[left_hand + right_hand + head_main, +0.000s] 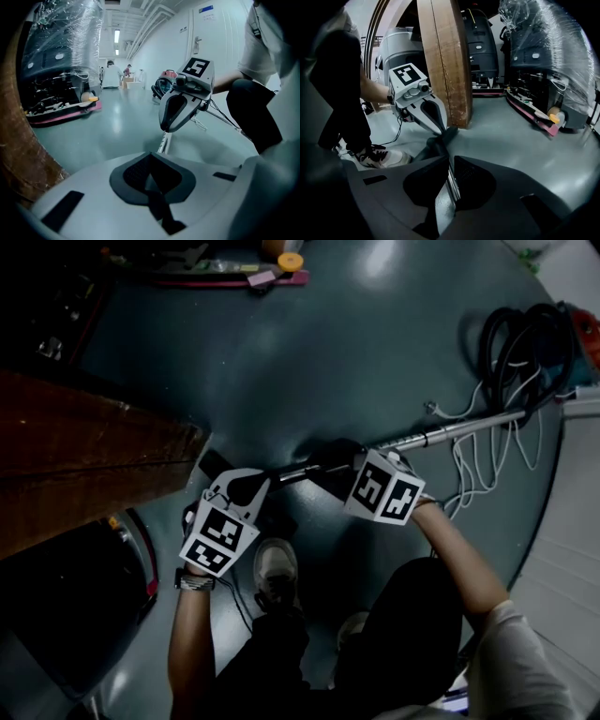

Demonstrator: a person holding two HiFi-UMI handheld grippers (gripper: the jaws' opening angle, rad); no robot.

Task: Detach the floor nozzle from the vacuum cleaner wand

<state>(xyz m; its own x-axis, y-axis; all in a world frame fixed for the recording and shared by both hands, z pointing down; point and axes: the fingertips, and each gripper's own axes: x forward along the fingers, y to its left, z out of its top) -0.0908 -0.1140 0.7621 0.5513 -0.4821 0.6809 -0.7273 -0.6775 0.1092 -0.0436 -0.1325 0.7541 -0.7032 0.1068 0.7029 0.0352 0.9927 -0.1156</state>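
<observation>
The chrome wand point(450, 432) slants across the grey floor from the hose at the right toward my hands. Its near end meets the black floor nozzle point(323, 465), which is dark and hard to make out. In the right gripper view my right gripper point(449, 176) is shut on the wand point(451, 187), just behind the black nozzle neck point(436, 143). My left gripper point(439, 126) comes in from the other side, its tips on that neck. In the left gripper view its jaws point(151, 168) are shut on a dark strip, with the wand point(162, 142) running on toward the right gripper point(180, 105).
A wooden board point(84, 465) stands on edge at the left, close to the left gripper. The black hose point(525, 334) and a white cable point(478, 465) lie at the right. My shoe point(275, 568) is just below the nozzle. A plastic-wrapped machine on a pink-edged trolley point(65, 110) stands further off.
</observation>
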